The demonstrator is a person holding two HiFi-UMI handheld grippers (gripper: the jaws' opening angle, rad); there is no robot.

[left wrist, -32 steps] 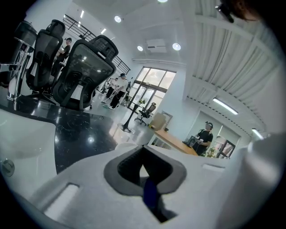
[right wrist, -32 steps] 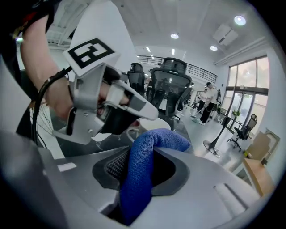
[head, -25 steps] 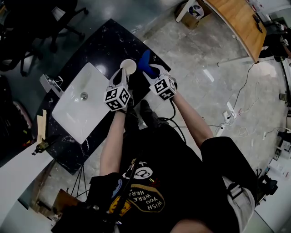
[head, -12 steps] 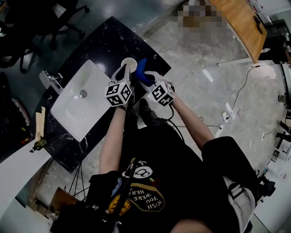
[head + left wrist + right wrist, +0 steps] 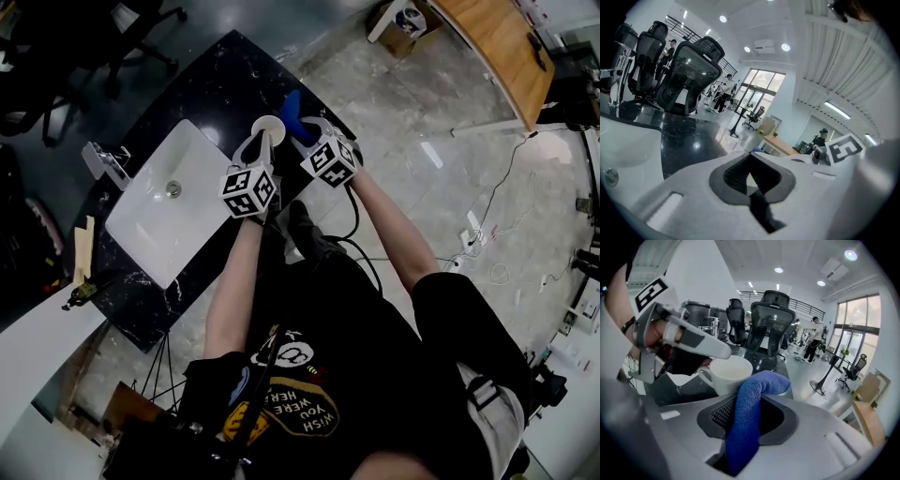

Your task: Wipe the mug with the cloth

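The white mug (image 5: pixel 267 127) is at the edge of the dark counter (image 5: pixel 202 89), near the sink (image 5: pixel 155 211), with the left hand-held gripper (image 5: pixel 257 148) clamped on its handle side. The blue cloth (image 5: pixel 292 112) arches up just beside the mug's rim, pinched between the right hand-held gripper's (image 5: pixel 307 138) jaws.

right tool (image 5: pixel 306 131): after drawing back toward the person, it is now pushed forward again, past its first position.
cloth (image 5: pixel 292 112): carried forward along the right side of the mug (image 5: pixel 267 125).
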